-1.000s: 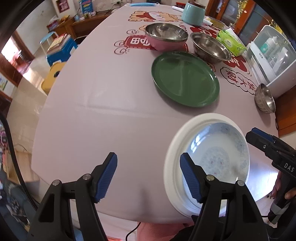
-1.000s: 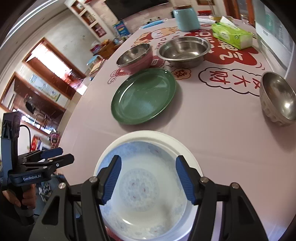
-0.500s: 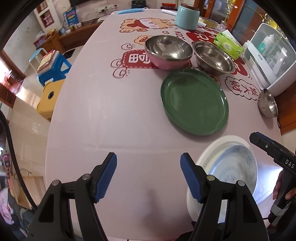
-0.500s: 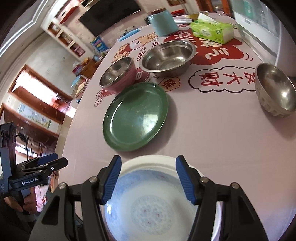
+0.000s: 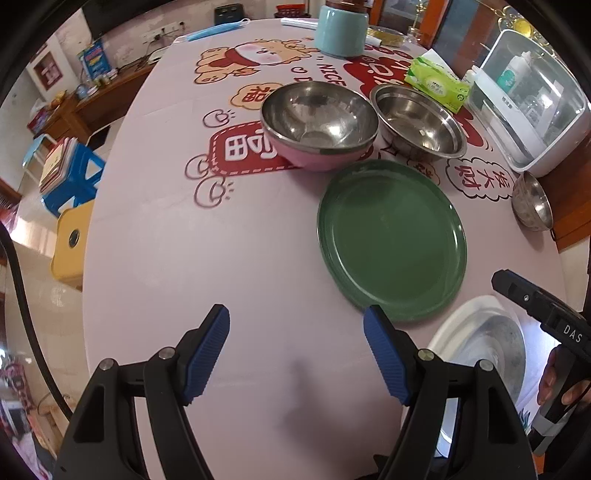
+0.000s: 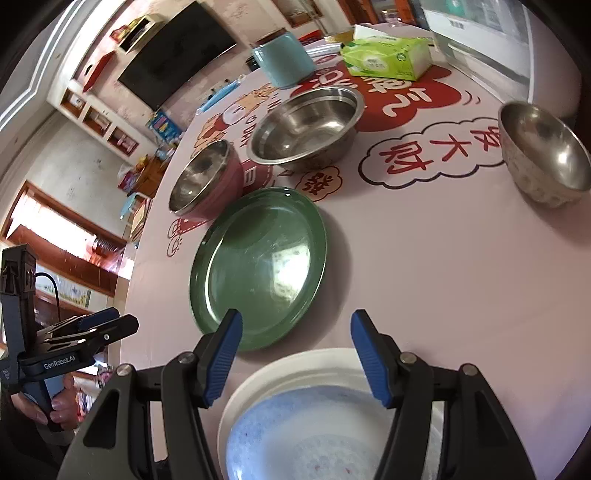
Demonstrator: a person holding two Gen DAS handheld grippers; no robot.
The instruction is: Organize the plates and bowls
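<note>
A white plate with a blue-patterned dish in it sits at the table's near edge, also seen as the white plate at lower right in the left wrist view. Above it my right gripper hangs open, its pads touching nothing. Just beyond lies a green plate. My left gripper is over bare tablecloth left of the green plate, jaws opening, nothing between them. Behind stand a pink bowl, a steel bowl and a small steel bowl.
A teal canister and a green tissue pack stand at the far side. A white appliance lines the right edge. The table ends at left above a blue stool and a yellow stool.
My left gripper has swung left off the white plate to bare cloth and its jaws have spread a little. The right gripper has drawn back, so the plate sits lower in its view.
</note>
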